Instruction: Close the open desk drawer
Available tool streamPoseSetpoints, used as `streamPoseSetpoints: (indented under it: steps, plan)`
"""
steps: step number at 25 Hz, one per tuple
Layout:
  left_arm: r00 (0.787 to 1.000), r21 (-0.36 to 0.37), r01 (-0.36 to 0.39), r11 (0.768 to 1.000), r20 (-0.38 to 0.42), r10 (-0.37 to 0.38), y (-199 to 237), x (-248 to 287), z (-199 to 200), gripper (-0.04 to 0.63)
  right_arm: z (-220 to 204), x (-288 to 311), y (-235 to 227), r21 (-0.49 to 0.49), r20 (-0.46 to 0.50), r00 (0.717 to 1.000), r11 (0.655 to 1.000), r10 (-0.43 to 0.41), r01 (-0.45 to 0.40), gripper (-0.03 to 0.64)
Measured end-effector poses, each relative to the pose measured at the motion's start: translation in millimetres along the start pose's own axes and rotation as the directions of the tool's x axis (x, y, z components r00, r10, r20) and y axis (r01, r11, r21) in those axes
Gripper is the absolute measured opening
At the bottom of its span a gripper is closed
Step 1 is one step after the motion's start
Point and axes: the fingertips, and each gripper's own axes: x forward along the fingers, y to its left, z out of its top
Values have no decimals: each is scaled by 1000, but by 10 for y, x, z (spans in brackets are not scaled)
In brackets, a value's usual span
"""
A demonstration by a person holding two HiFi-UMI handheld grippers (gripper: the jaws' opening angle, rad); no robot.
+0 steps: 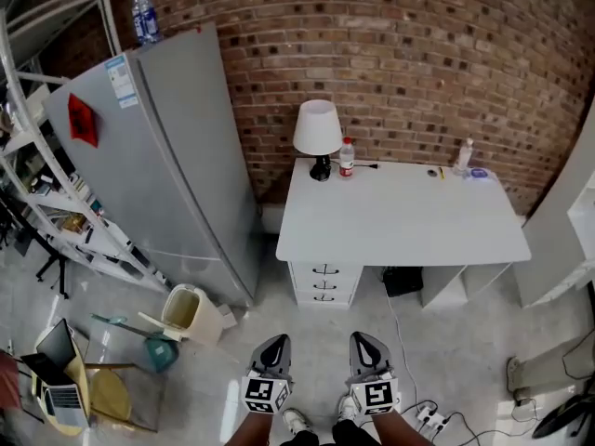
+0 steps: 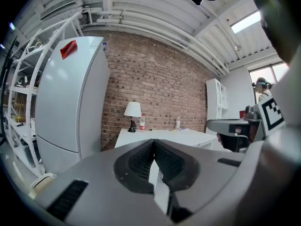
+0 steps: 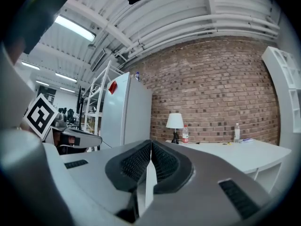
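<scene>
Here, the left hand-held gripper [image 1: 275, 346] and the right hand-held gripper [image 1: 368, 343] are hovering side by side, each with its jaws pressed together on nothing, well apart from the white rectangular counter [image 1: 400, 221]. The white three-drawer stack [image 1: 325, 283] is sitting under the counter's left end, its fronts looking flush.

White desk [image 1: 400, 216], red-brick wall [image 1: 400, 54], grey fridge [image 1: 177, 156]

No text is legible. The refrigerator [image 1: 177, 156] carries a white label [image 1: 119, 82] and a red sticker [image 1: 82, 121]; their print is too small to read.
</scene>
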Motion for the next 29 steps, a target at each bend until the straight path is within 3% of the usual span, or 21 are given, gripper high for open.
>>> streamPoseSetpoints:
  steps: [3, 6, 13, 29]
  plan:
    - [999, -5, 40, 999, 12, -40, -117, -87, 137, 8, 291, -40, -23, -31, 50, 999, 999, 12, -11, 26]
    - [999, 2, 50, 999, 17, -50, -177, -108, 245, 8, 347, -32, -36, -47, 35, 999, 999, 22, -21, 26]
    - [992, 63, 105, 992, 57, -109, -383, -75, 555, 8, 644, -51, -68, -46, 65, 998, 999, 10, -6, 26]
    - [990, 23, 88, 996, 107, -90, -327, -4, 781, 8, 767, -2, -25, -86, 80, 997, 996, 1, 5, 26]
